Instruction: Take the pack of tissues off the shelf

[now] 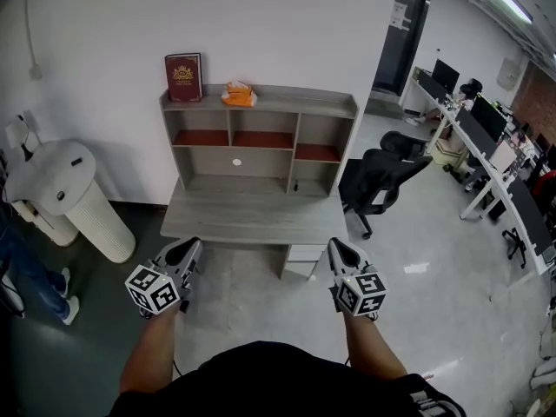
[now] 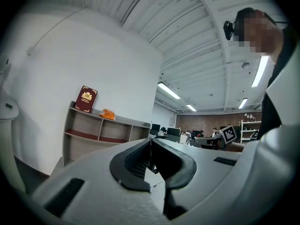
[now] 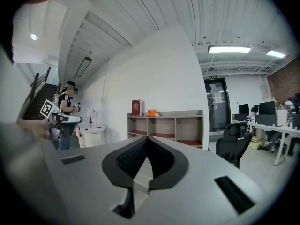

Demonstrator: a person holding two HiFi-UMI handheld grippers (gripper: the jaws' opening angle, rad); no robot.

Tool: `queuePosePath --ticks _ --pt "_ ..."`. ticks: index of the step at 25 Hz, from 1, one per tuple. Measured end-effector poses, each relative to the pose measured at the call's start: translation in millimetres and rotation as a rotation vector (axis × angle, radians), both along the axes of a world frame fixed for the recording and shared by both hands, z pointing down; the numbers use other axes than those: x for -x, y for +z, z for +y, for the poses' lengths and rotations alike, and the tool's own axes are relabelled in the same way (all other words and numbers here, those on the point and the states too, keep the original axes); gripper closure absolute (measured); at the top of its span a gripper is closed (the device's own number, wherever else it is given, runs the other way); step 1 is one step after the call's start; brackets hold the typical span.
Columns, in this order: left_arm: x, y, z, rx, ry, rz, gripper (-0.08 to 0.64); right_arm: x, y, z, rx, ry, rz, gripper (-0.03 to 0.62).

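Note:
An orange pack of tissues (image 1: 239, 95) lies on top of the grey shelf unit (image 1: 330, 107) against the white wall, next to an upright dark red book (image 1: 183, 77). It also shows far off as the tissues (image 2: 107, 114) in the left gripper view and the tissues (image 3: 152, 112) in the right gripper view. My left gripper (image 1: 193, 248) and right gripper (image 1: 335, 248) are held level, side by side, well short of the desk (image 1: 252, 220). Both are shut with nothing between the jaws, as the left gripper (image 2: 151, 140) and right gripper (image 3: 147, 138) show.
A black office chair (image 1: 378, 176) stands right of the desk. A white cylindrical appliance (image 1: 65, 194) sits at the left wall, with a person's legs (image 1: 30, 276) beside it. Rows of office desks (image 1: 486, 146) run along the far right. Grey floor lies between me and the desk.

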State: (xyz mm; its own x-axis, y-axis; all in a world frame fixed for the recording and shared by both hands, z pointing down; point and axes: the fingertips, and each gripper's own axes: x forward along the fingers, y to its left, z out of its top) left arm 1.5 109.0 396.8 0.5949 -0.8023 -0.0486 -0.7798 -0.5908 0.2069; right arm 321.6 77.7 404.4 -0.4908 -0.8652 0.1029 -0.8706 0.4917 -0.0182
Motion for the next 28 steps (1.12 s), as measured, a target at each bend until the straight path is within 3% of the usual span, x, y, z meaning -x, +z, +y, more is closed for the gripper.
queuePosePath --ticks 14,20,28 --pt "-23 14 -29 0.013 0.027 -0.023 0.541 -23 13 -28 0.041 0.013 0.024 0.584" --pt "2 38 -70 0.054 0.041 -0.001 0.541 2 25 -60 0.064 0.019 0.055 0.584" --pt "52 47 -171 0.055 0.088 0.006 0.541 50 21 -148 0.067 0.075 0.079 0.584"
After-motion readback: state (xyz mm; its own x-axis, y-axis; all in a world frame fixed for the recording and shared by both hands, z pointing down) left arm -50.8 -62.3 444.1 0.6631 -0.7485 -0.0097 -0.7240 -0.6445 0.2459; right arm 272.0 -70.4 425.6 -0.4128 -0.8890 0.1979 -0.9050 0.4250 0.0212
